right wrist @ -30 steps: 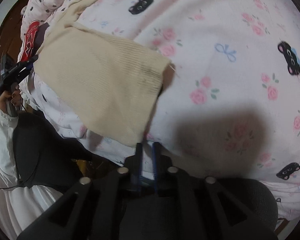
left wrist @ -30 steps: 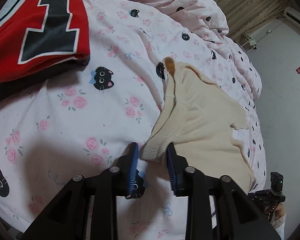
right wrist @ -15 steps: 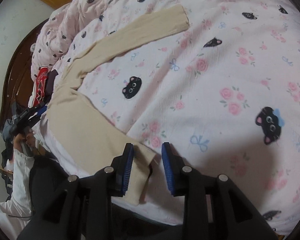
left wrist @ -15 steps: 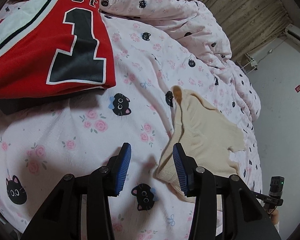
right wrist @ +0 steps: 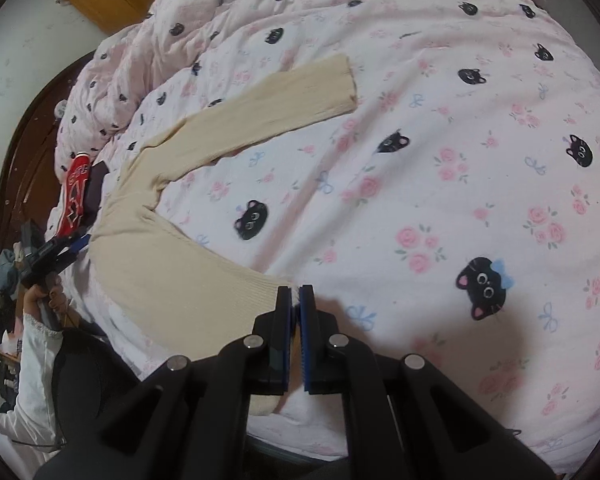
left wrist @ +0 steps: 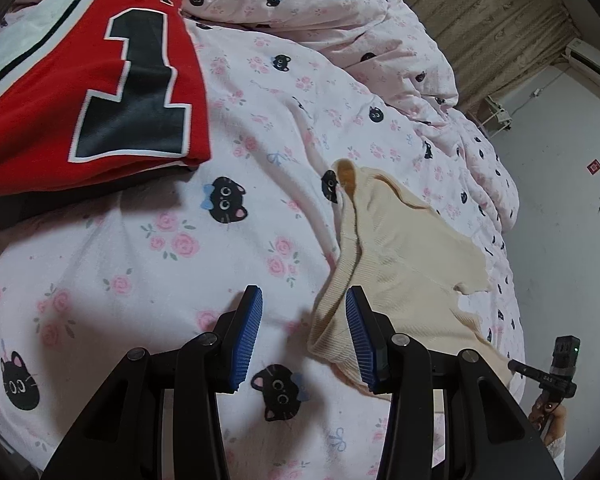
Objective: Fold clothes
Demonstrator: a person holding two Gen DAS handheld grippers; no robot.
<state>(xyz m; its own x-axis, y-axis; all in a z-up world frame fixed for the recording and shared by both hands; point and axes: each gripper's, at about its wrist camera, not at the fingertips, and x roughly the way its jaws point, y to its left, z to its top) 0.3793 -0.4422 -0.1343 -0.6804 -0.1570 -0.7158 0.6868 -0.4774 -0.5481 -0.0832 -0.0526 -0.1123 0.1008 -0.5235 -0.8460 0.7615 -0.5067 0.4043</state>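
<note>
**Right gripper clamps the sweater hem, left gripper gapes at its edge**

The right gripper [right wrist: 295,300] is clenched on the hem corner of the cream sweater [right wrist: 172,288], ribbed fabric pinched between its blue pads; the garment spreads toward ten o'clock, one sleeve [right wrist: 276,104] reaching to twelve o'clock across the cat-print duvet [right wrist: 440,184]; the left gripper [left wrist: 304,308] stands released, jaws apart, the sweater's folded edge [left wrist: 332,320] lying against its right pad, grasping nothing; at ten o'clock in the left wrist view rests a folded red jersey [left wrist: 80,92] numbered 1, well apart from the sweater.
</note>
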